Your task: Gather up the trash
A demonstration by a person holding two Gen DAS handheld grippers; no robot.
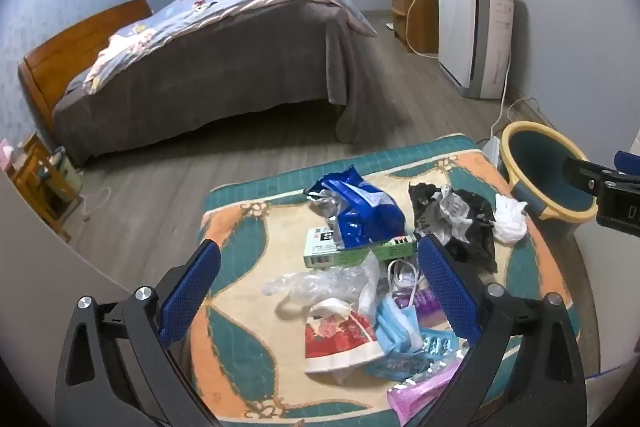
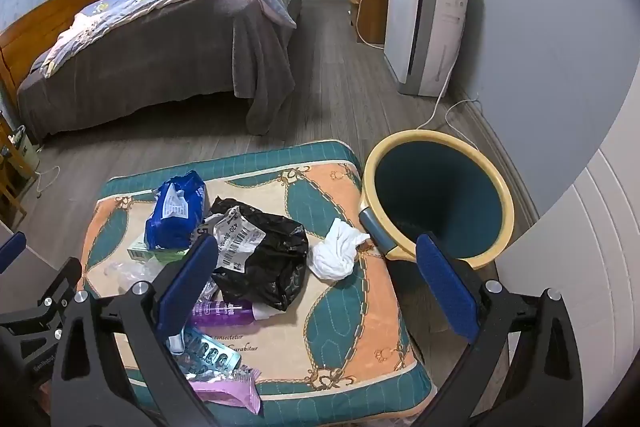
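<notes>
Left gripper [image 1: 320, 291] spread wide, empty, hovering over the near-left litter on the cushion [image 2: 360, 327]. Toward the far-left corner, blue packet [image 2: 176, 211] atop green box [image 1: 352, 251]; mid-cushion, black bag [image 2: 272, 255]; toward the right edge, white tissue [image 2: 336, 255]. Right gripper [image 2: 316, 287] spread, empty. Beside the cushion's right edge, bin [image 2: 436, 199].

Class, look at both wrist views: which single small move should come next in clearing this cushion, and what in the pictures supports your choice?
Probably lower the open right gripper onto the crumpled white tissue. Both grippers are empty, the tissue lies alone on the cushion, and it is the piece nearest the bin.
</notes>
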